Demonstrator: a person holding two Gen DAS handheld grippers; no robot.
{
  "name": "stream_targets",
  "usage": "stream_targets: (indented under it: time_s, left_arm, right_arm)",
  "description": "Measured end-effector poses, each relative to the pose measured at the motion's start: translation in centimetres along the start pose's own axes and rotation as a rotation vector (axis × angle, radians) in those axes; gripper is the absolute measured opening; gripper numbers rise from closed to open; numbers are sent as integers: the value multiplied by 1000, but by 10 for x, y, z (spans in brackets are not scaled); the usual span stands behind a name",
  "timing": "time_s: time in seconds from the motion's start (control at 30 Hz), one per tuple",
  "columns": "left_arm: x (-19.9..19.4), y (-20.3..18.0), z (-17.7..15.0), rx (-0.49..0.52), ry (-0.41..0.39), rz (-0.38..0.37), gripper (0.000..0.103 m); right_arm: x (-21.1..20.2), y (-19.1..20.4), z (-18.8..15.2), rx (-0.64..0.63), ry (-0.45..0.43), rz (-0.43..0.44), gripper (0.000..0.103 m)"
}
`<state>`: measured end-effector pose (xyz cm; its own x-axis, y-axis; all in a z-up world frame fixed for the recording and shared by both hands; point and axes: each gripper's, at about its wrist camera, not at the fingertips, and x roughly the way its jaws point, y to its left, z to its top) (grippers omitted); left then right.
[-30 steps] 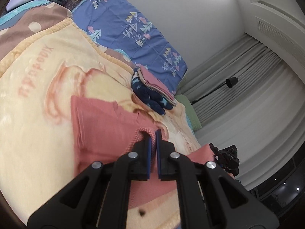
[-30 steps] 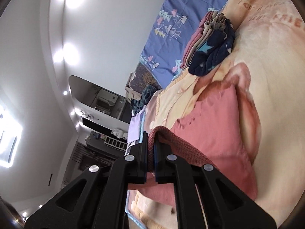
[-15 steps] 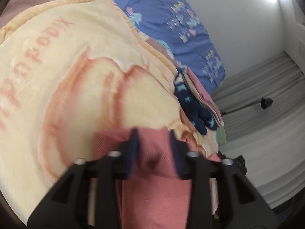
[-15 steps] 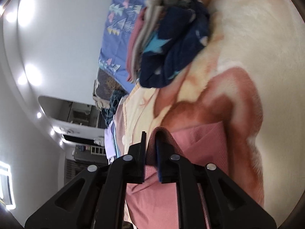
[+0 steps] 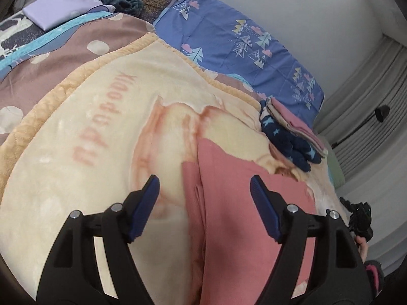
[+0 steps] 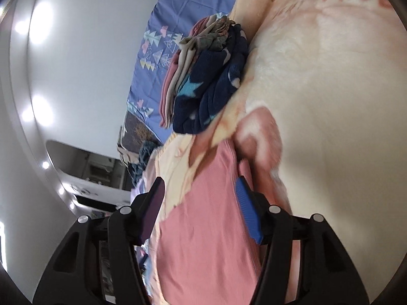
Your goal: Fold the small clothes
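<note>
A pink garment [image 5: 241, 203] lies folded flat on the cream blanket [image 5: 101, 127]. It also shows in the right wrist view [image 6: 208, 223]. My left gripper [image 5: 204, 193] is open and empty, its jaws spread wide just above the garment's left edge. My right gripper [image 6: 201, 203] is open and empty too, hovering over the garment's far end. A stack of folded clothes [image 5: 292, 137], navy star fleece under pink and beige pieces, sits beyond the garment; it also shows in the right wrist view [image 6: 208, 81].
A blue tree-print pillow [image 5: 241, 40] lies at the bed's head. A lilac folded cloth [image 5: 58, 12] and a dark teal garment [image 5: 119, 0] sit at the far left. Grey curtains [image 5: 368, 117] and a black lamp [image 5: 381, 111] stand to the right.
Both grippers were shut on the pink garment's edge and carried it across. They have let go and opened wide, and the garment now lies folded on the blanket.
</note>
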<state>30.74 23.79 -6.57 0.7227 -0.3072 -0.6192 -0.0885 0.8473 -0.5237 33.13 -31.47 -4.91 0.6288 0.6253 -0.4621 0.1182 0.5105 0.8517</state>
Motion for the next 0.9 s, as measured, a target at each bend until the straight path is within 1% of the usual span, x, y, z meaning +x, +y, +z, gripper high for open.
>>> stream_targets:
  time_s: [0.03, 0.13, 0.2, 0.23, 0.3, 0.37, 0.4, 0.43, 0.5, 0.53, 0.57, 0.63, 0.7, 0.8, 0.9]
  left_arm:
    - [-5, -6, -11, 33, 30, 13, 76]
    - [-13, -15, -39, 71, 99, 20, 76]
    - [-19, -16, -57, 61, 137, 5, 76]
    - [-22, -15, -67, 51, 160, -2, 76]
    - [-28, -14, -81, 32, 183, -4, 78]
    - [-30, -12, -93, 21, 209, 14, 78]
    - [-29, -9, -98, 2, 234, 15, 78]
    - [-28, -6, -103, -32, 257, 1, 78]
    - [-24, 5, -114, -140, 307, -66, 78]
    - [-23, 11, -119, -195, 318, -106, 78]
    - [-24, 15, -123, -230, 309, -128, 78]
    - [-25, 18, -127, -268, 285, -143, 78]
    - [-26, 19, -129, -306, 276, -156, 78]
    - [-21, 10, -127, -309, 289, -144, 78]
    - [-11, 4, -123, -326, 289, -123, 78]
  right_arm:
    - [-7, 0, -8, -19, 15, -19, 59]
    - [-20, -2, -35, -67, 61, -83, 59]
    - [-33, -7, -58, -109, 83, -150, 59]
    - [-38, -9, -67, -116, 88, -166, 59]
    - [-47, -17, -84, -117, 111, -181, 59]
    - [-52, -25, -96, -114, 129, -195, 59]
    - [-54, -31, -101, -99, 140, -201, 59]
    - [-57, -35, -105, -82, 145, -191, 59]
    - [-64, -41, -115, -48, 142, -155, 59]
    - [-67, -41, -121, -45, 137, -138, 59]
    - [-69, -42, -125, -38, 135, -124, 59]
    - [-68, -43, -134, 4, 144, -74, 59]
    - [-63, -42, -139, 30, 162, -42, 59]
    - [-48, -37, -138, 18, 147, -65, 59]
    - [-40, -40, -133, 63, 94, -58, 59]
